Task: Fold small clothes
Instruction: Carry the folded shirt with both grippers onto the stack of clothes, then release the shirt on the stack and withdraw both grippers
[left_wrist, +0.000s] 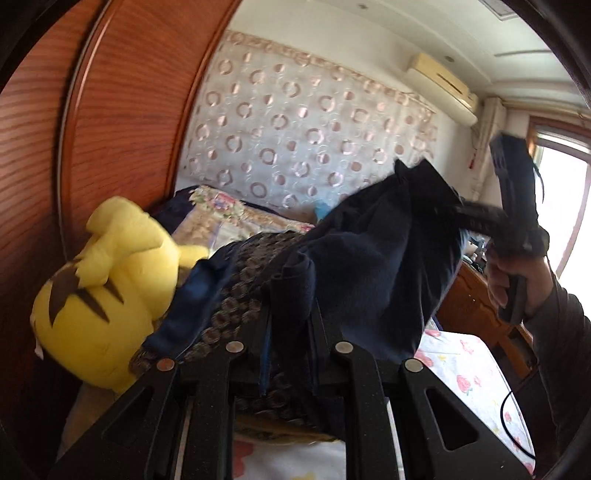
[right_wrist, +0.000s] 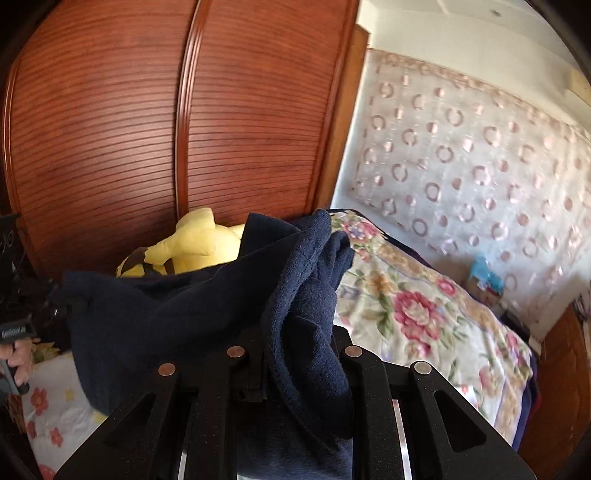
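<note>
A dark navy fleece garment (left_wrist: 376, 266) hangs in the air between both grippers, above the bed. My left gripper (left_wrist: 288, 317) is shut on one bunched edge of it. My right gripper (right_wrist: 295, 347) is shut on the other edge, with cloth (right_wrist: 173, 314) draped over its fingers. In the left wrist view the right gripper (left_wrist: 461, 216) shows at the right, held by a hand, with the garment stretched up to it. In the right wrist view the left gripper's body (right_wrist: 14, 317) shows at the far left edge.
A yellow plush toy (left_wrist: 110, 295) lies against the wooden wardrobe (right_wrist: 147, 110). A floral quilt (right_wrist: 424, 306) is piled on the bed beside a flower-print sheet (left_wrist: 469, 373). A patterned dark cloth (left_wrist: 236, 291) lies under the garment. A circle-patterned curtain (left_wrist: 303, 133) hangs behind.
</note>
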